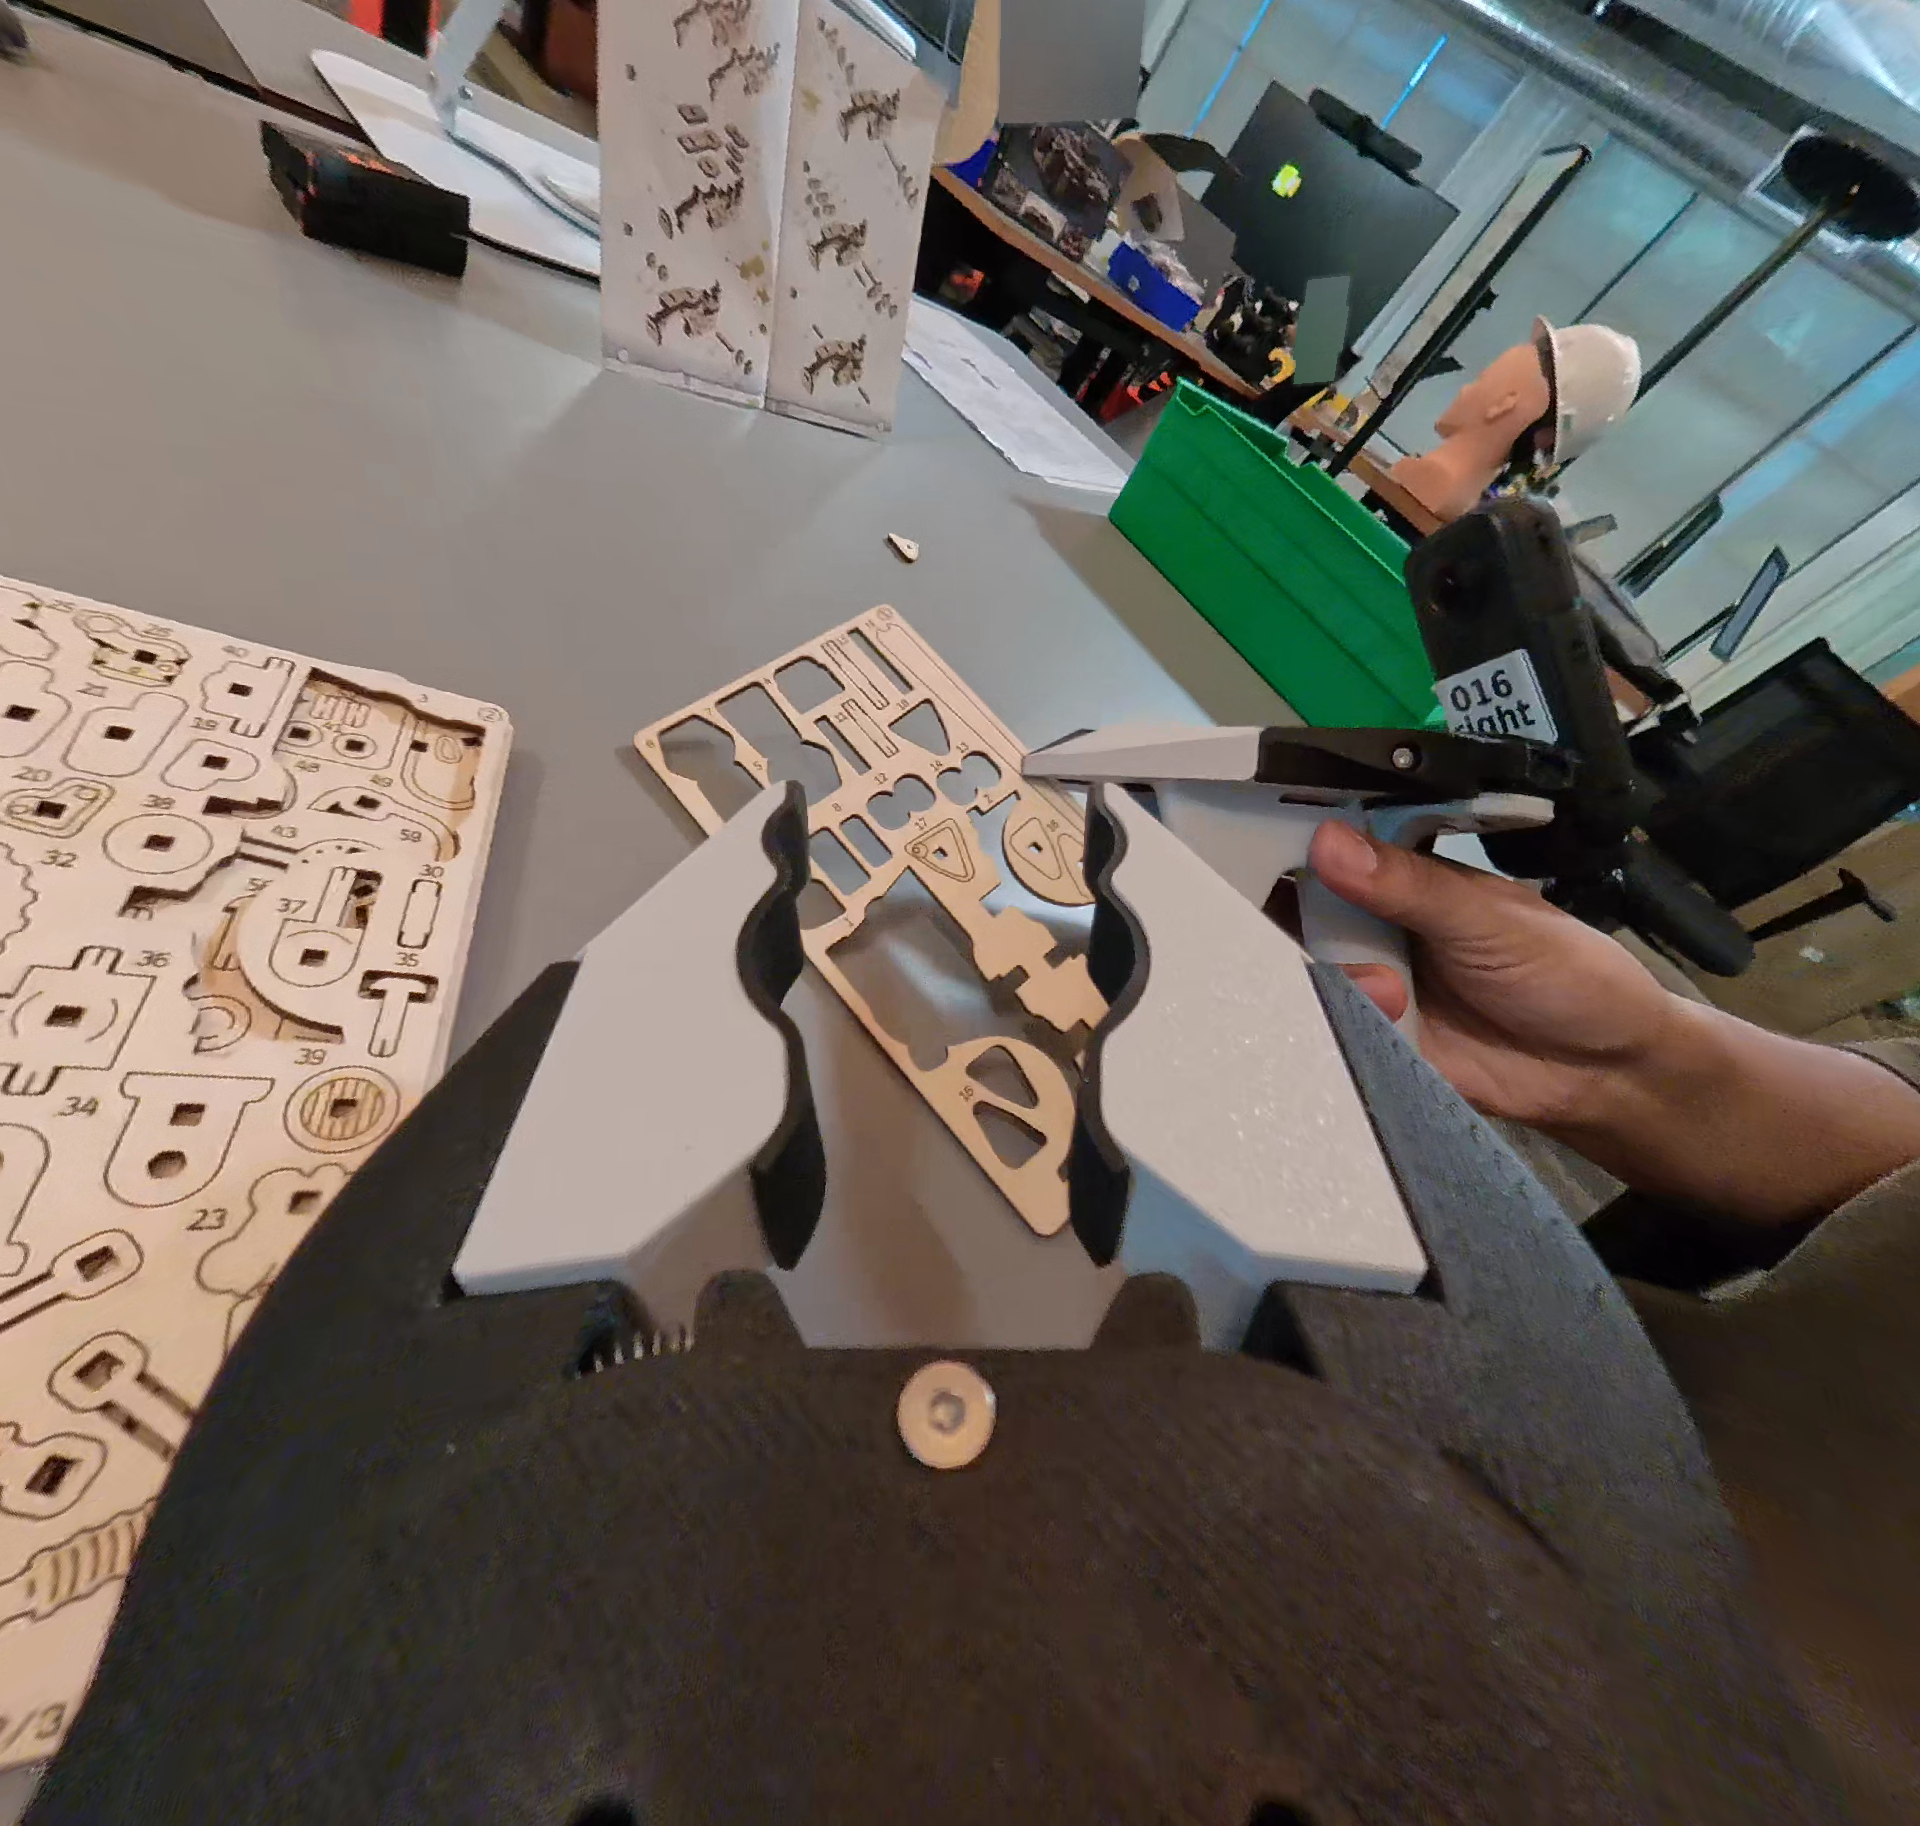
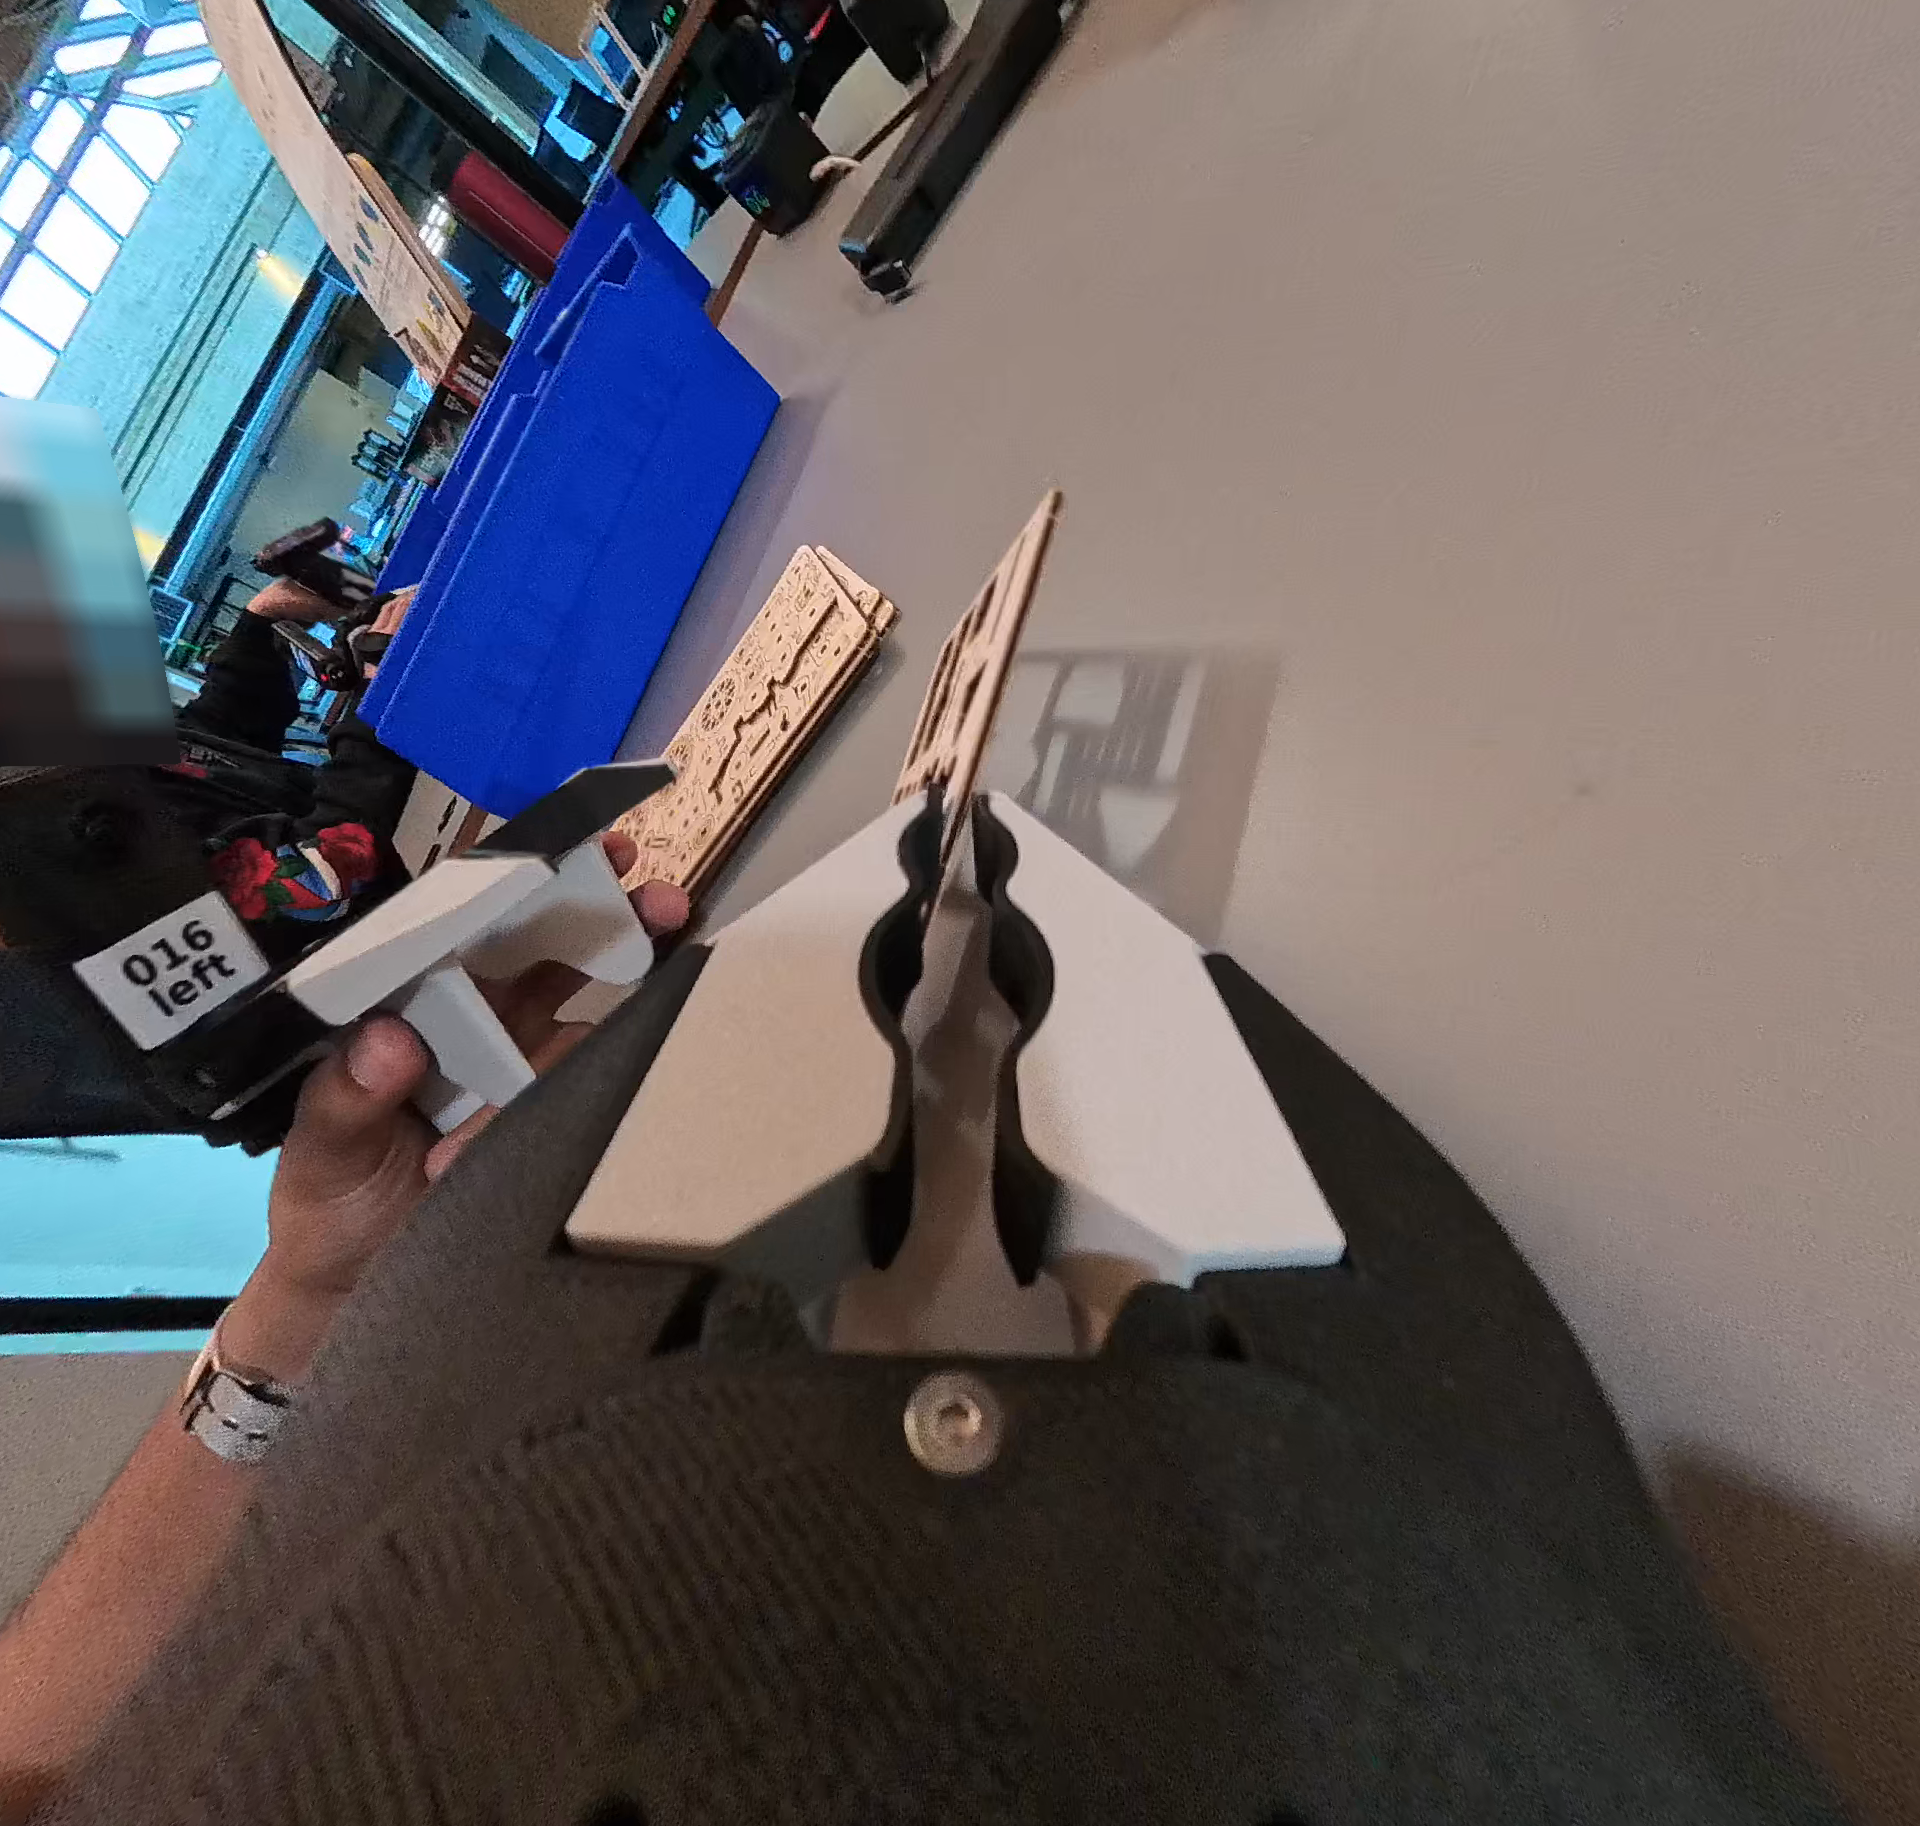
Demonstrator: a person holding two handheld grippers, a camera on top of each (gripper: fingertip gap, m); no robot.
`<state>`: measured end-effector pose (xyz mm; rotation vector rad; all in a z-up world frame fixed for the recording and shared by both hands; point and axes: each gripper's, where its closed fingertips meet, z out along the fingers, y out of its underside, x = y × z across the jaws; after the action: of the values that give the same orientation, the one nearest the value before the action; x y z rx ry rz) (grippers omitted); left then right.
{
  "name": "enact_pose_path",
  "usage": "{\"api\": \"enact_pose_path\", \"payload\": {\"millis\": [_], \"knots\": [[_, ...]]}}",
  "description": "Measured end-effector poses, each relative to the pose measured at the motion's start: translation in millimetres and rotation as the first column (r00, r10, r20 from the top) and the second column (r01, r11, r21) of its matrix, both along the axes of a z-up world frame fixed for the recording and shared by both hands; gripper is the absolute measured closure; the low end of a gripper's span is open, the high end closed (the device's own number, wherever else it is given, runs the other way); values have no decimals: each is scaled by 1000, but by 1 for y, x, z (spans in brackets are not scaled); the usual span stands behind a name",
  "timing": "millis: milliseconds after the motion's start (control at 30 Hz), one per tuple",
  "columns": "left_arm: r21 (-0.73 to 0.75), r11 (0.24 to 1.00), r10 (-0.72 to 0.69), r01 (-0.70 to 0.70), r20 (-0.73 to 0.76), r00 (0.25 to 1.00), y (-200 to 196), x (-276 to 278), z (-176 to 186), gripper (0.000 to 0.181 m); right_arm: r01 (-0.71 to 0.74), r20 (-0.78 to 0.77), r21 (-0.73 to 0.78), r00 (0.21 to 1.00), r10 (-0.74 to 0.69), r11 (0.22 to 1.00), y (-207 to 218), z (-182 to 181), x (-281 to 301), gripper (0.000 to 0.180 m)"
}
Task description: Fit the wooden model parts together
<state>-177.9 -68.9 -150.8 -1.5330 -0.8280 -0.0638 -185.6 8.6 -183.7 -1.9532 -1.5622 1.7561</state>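
Right tongs (image 2: 961,820): clamped on the edge of a thin wooden sheet (image 2: 982,654), mostly punched out, held clear of the grey worktop (image 2: 1455,426) with its shadow beneath. From the left wrist view the same sheet (image 1: 914,893) reads as tilted, one corner low. Judgement: lifted to bring the remaining pieces within reach of the other tool.

Left tongs (image 1: 945,997): apart, nothing between them, hovering over the held sheet. Judgement: poised to press or pick a piece free.

Left of that, a fuller parts sheet (image 1: 208,945) lies flat on the worktop, parked as stock; some cut-outs already gone. One small loose piece (image 1: 904,547) sits well apart, farther back. Folded instruction leaflet (image 1: 758,197) stands upright beyond, propped for reference. Green bin (image 1: 1268,540) at the worktop's far edge.

Writing: both sheets carry small engraved part marks; each tool bears a white sticker; leaflet shows diagrams. No brand made out.
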Motion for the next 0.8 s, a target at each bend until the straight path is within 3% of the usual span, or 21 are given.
{"api": "enact_pose_path", "payload": {"millis": [33,133,267,433,600,667,767,800], "knots": [[-16,1000,-5,5,-6,1000,2,1,-1,129,0,13,-7,1000,0,1000,0,-2,0,176],[-68,998,-11,9,-36,999,6,4,-3,129,1,24,-12,1000,0,1000,1,-4,1,170],[-95,995,-32,28,-42,999,11,6,-6,131,-62,26,-12,998,62,998,-6,-4,3,131],[-86,995,-55,53,-21,998,17,5,-7,135,-127,-10,-110,992,126,986,-11,8,9,115],[-89,996,-35,28,-74,997,20,-1,-1,138,-129,-128,29,983,132,991,-4,25,12,110],[-69,996,-63,58,-65,996,23,3,2,145,-153,-171,91,971,167,984,-8,32,16,109],[44,991,-123,125,-38,992,27,9,17,181,-185,-215,169,952,219,968,-15,37,23,109],[61,992,-108,110,-35,993,27,7,19,181,-192,-227,196,945,235,962,-17,38,25,110]]}}
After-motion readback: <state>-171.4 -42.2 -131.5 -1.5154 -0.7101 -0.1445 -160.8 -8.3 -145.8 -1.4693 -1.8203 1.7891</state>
